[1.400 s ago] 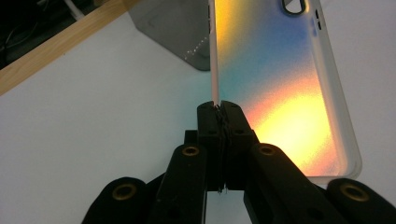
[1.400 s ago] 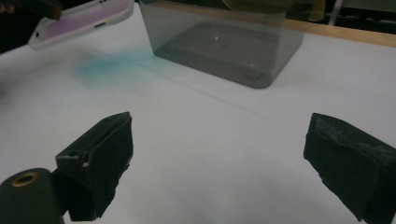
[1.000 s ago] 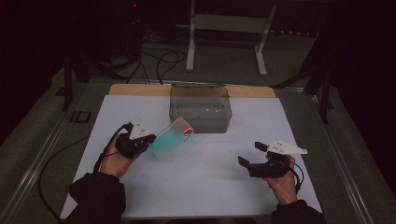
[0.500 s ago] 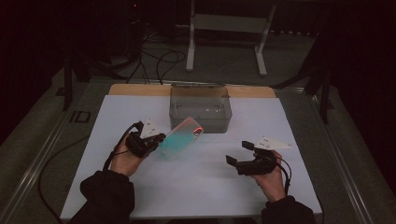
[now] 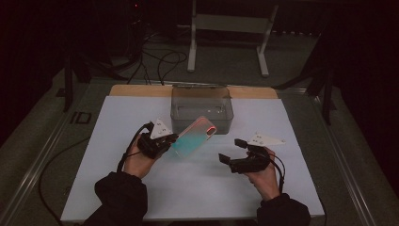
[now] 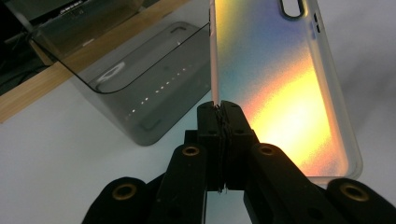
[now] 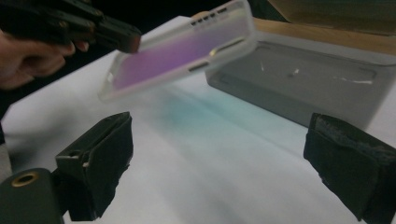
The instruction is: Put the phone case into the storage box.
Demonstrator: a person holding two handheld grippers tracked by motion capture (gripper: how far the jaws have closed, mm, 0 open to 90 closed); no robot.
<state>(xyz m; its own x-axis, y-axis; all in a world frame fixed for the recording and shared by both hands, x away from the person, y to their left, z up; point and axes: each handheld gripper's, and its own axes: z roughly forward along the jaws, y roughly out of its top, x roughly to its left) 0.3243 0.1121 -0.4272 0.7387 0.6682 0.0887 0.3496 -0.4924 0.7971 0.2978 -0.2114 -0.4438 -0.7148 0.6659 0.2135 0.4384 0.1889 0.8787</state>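
We see the left gripper clamped tight on the long edge of an iridescent phone case, its two black jaws pressed together on the thin rim in the left gripper view, so that the case is held off the white table sheet, slanting up toward the smoky clear plastic box just behind it. To its right, well apart from the case, we find the right gripper with its jaws spread wide and nothing between them, pointing across the sheet at the case and the box beyond.
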